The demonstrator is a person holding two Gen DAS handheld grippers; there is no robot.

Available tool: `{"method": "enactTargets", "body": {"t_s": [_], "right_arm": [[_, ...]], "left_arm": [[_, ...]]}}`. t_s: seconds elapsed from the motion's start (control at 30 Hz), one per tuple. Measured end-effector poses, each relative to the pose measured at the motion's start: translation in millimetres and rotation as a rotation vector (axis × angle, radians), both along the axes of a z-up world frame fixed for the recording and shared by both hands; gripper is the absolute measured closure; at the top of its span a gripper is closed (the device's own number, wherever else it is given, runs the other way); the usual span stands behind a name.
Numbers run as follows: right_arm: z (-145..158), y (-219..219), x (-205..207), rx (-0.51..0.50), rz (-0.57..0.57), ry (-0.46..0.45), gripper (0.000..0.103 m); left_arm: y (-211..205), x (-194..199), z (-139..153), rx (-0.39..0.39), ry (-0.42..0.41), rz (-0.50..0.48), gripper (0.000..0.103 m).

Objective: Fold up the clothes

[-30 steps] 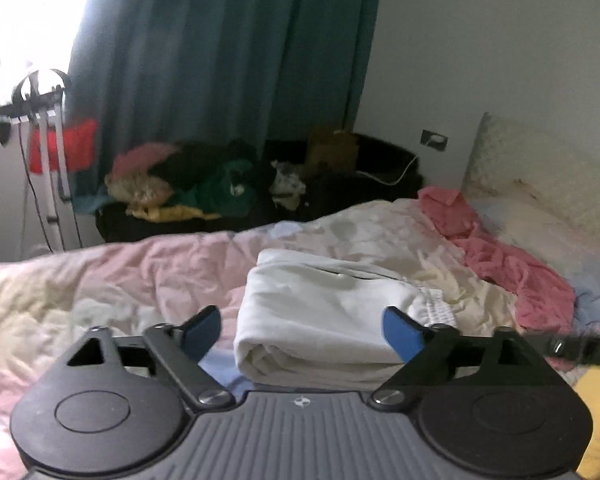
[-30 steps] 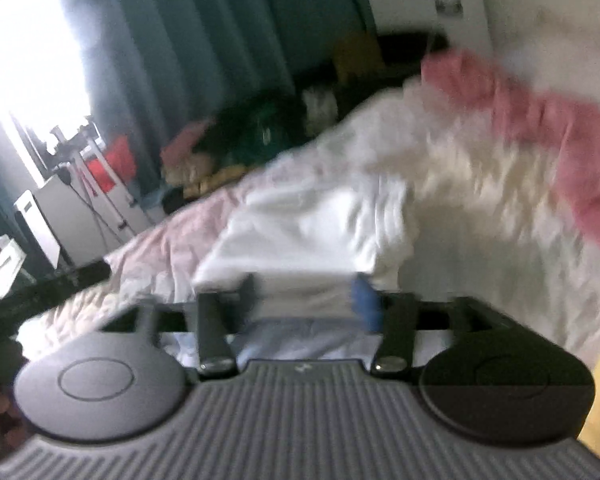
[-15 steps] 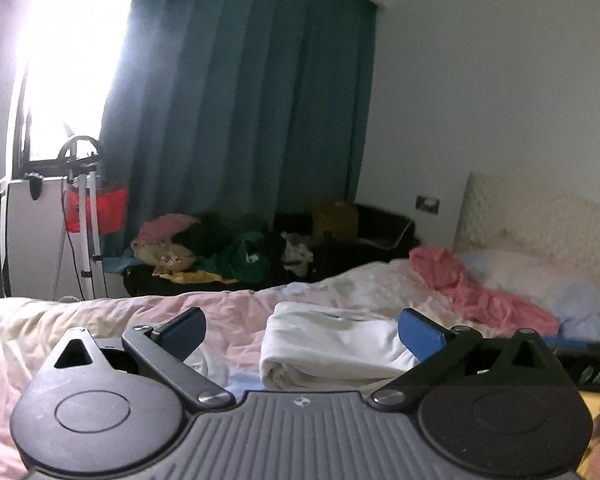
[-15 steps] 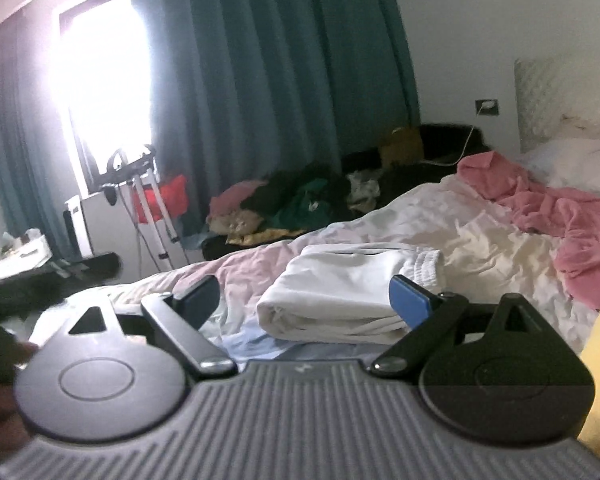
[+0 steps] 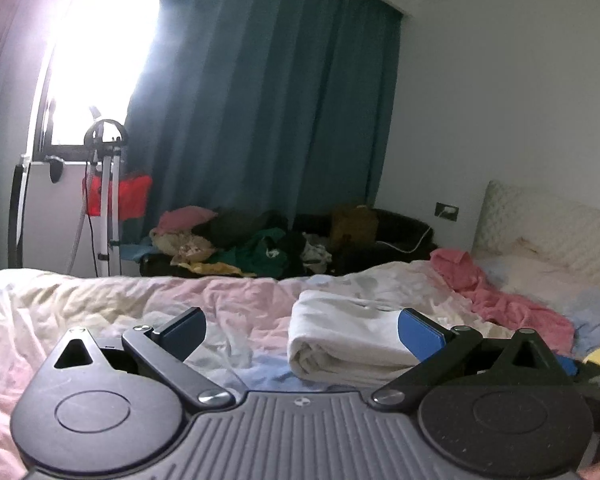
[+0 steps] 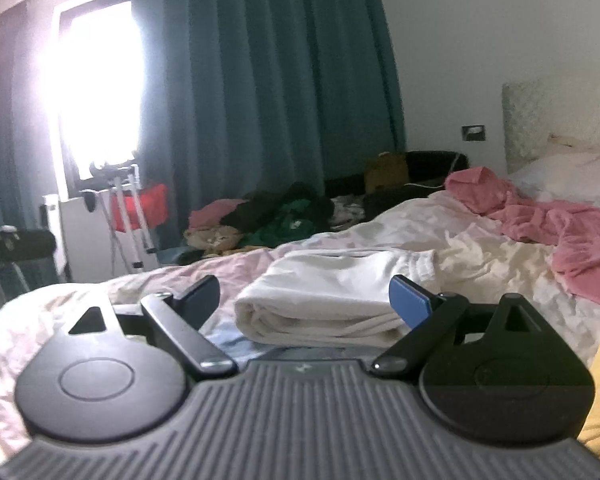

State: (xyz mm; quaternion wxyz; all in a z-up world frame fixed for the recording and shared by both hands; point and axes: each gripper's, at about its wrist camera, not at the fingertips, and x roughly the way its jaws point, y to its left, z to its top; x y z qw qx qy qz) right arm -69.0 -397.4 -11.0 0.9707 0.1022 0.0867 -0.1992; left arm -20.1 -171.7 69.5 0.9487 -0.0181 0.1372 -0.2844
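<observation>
Currently, white folded garment (image 6: 332, 300) is lying on bed (image 6: 480, 264), long axis crosswise, ahead of both grippers' wide-spread empty fingers (image 6: 410, 304), right gripper (image 6: 304, 300) sitting nearer than left gripper (image 5: 300, 332).

I see my left tool (image 5: 300, 334) and right tool (image 6: 305, 300) in matt black plastic with ribbed grey housings and small shiny metal pivots. The folded white garment (image 6: 332, 296) is soft, smooth cloth. The bed sheet (image 5: 120, 304) is rumpled thin fabric; the far curtain (image 5: 268, 112) is heavy matt cloth.

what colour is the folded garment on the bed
White, or slightly off-white. The folded garment shows best in the right wrist view.
</observation>
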Motion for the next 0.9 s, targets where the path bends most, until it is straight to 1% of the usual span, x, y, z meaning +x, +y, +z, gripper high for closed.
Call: {"method": "enactTargets", "body": {"t_s": [0.07, 0.23, 0.3, 0.4, 0.57, 0.73, 0.83, 0.9], "right_arm": [[-6.8, 0.9, 2.1, 0.004, -0.003, 0.001, 0.01], [-9.8, -3.3, 2.6, 0.025, -0.017, 0.002, 0.01], [-11.1, -3.1, 2.8, 0.025, -0.021, 0.009, 0.01], [-12.9, -0.9, 6.4, 0.014, -0.023, 0.03, 0.01], [-15.2, 2.9, 11.1, 0.004, -0.021, 0.059, 0.01], [-15.3, 6.0, 9.6, 0.0, -0.017, 0.061, 0.01], [-15.4, 5.8, 10.2, -0.004, -0.015, 0.063, 0.01], [-15.7, 6.6, 10.0, -0.005, -0.015, 0.066, 0.01]], "left_arm": [[-2.3, 3.4, -6.4, 0.008, 0.001, 0.006, 0.0], [-6.8, 9.4, -18.3, 0.028, 0.016, 0.003, 0.0], [-6.6, 10.5, -19.8, 0.027, 0.013, -0.001, 0.0], [-8.5, 9.4, -20.2, 0.036, -0.011, -0.006, 0.0], [-6.8, 8.6, -20.5, 0.027, -0.002, -0.008, 0.0], [-9.6, 4.6, -21.5, 0.055, -0.003, 0.004, 0.0], [-10.5, 3.9, -21.7, 0.05, 0.008, -0.004, 0.0], [-12.1, 2.0, -22.3, 0.058, 0.0, -0.006, 0.0]]}}
